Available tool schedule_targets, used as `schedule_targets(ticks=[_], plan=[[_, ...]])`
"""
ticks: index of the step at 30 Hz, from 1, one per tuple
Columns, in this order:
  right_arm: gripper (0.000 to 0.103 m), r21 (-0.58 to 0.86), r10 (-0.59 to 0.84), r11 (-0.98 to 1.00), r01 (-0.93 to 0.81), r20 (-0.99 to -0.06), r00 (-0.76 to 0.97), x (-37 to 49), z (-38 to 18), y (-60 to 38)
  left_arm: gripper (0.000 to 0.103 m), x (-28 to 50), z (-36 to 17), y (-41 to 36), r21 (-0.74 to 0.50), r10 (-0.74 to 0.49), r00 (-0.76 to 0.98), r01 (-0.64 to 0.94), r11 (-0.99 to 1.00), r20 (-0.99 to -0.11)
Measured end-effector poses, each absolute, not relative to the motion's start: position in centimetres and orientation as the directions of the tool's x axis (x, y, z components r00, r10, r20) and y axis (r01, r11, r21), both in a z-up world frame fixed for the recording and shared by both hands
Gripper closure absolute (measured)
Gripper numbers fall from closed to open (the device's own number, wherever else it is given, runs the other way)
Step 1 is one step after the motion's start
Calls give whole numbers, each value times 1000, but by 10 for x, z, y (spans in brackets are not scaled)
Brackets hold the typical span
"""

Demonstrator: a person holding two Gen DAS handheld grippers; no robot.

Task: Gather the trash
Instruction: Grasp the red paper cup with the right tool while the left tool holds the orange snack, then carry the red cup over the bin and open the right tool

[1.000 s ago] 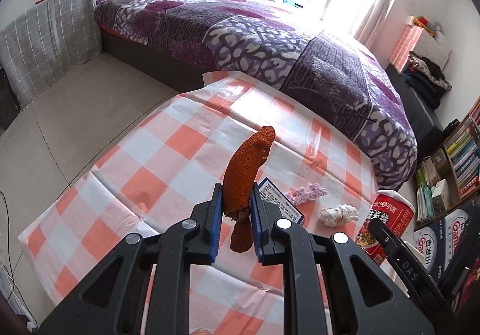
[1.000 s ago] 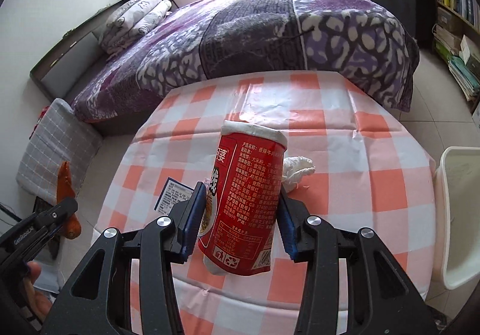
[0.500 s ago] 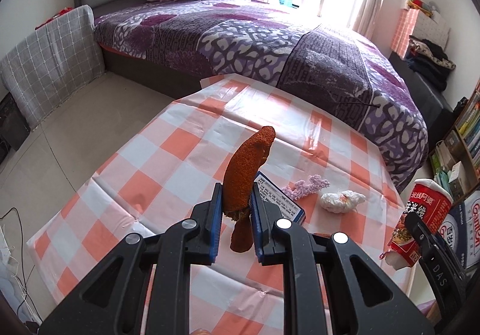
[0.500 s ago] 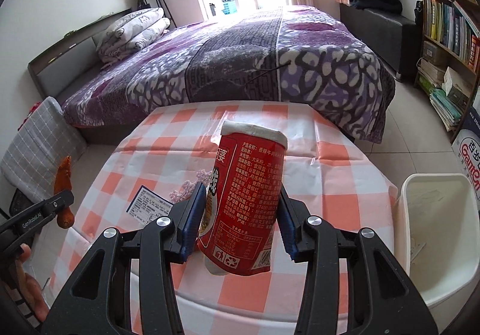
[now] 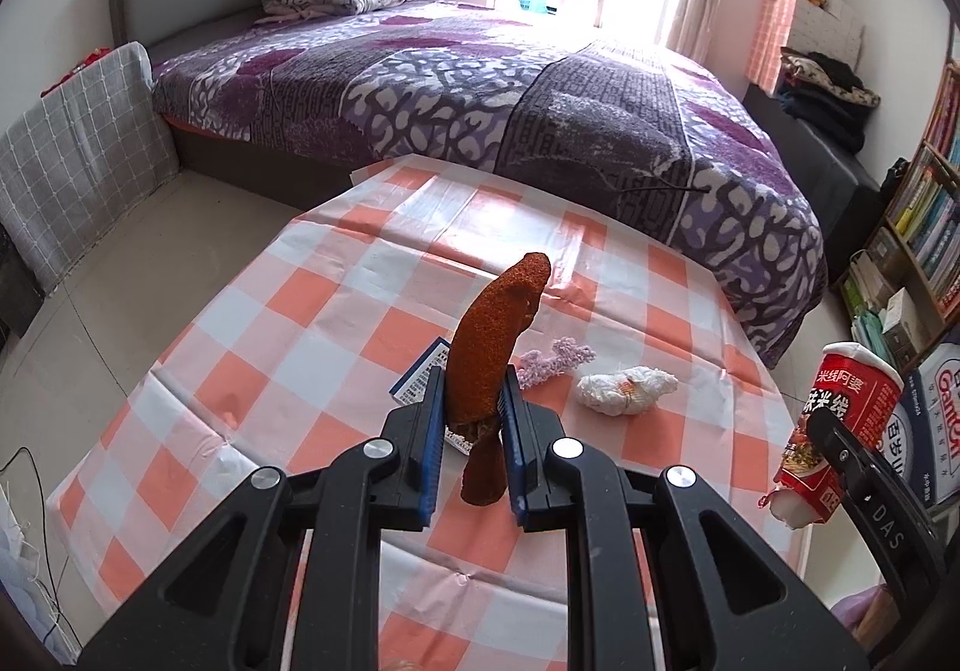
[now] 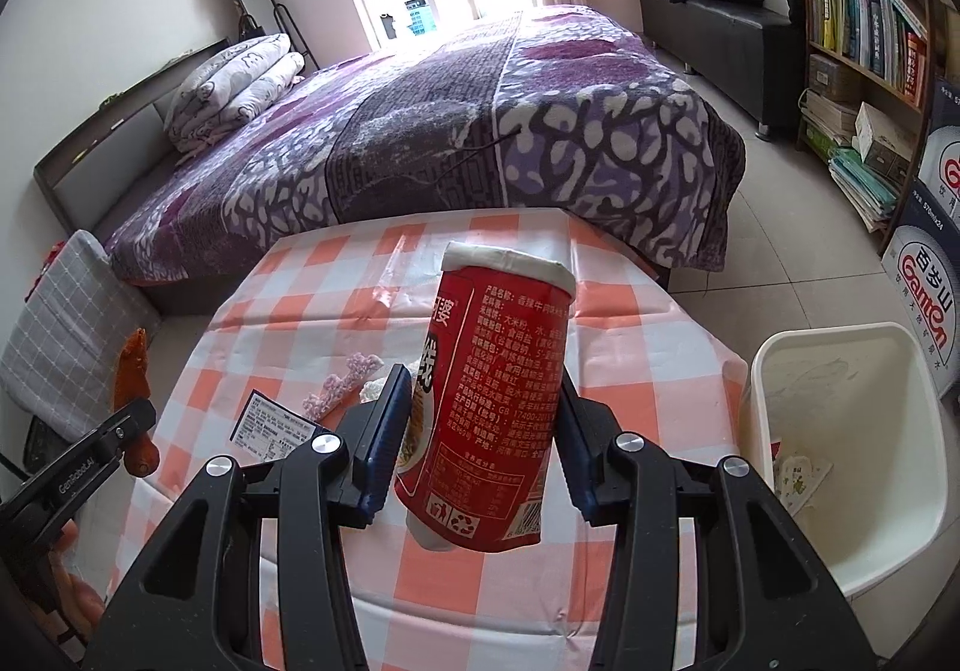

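Observation:
My left gripper (image 5: 471, 392) is shut on an orange-brown peel strip (image 5: 495, 341) that stands up between its blue pads above the checked table (image 5: 258, 335). The right gripper (image 6: 486, 401) is shut on a red noodle cup (image 6: 495, 389), held upside down over the table's near edge. Each gripper shows in the other's view: the cup (image 5: 840, 419) at the right edge, the peel (image 6: 133, 371) at the left. On the cloth lie a crumpled white tissue (image 5: 627, 389), a pale purple scrap (image 5: 555, 362) and a printed packet (image 5: 420, 380).
A white bin (image 6: 852, 449) stands on the floor right of the table, with a wrapper inside. A bed (image 5: 510, 95) with a purple cover lies beyond the table. Bookshelves (image 6: 870, 11) and printed cartons (image 6: 927, 275) fill the right side. A grey checked cushion (image 5: 78, 143) leans at left.
Both grippers have drawn back from the table with their loads, so more of the room shows. The white bin has come further into the right wrist view.

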State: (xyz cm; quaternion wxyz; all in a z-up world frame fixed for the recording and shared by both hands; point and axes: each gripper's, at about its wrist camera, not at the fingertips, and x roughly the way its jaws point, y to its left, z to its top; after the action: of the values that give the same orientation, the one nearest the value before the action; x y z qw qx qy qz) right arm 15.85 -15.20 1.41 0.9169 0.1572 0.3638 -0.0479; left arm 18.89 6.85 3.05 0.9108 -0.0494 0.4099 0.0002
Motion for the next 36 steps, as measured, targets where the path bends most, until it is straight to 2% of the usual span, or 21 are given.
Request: schedule_targets(ticks=[24,36], plan=[[59,259,-67,898,355,-719,692,138,15,-227,85,175,23,-26,-25,-101,656,125,992,-748],[58,300,-116,820,488,-747,654,116,10,-283,85,163,16,-72,14,-134,643,220,975,-754]])
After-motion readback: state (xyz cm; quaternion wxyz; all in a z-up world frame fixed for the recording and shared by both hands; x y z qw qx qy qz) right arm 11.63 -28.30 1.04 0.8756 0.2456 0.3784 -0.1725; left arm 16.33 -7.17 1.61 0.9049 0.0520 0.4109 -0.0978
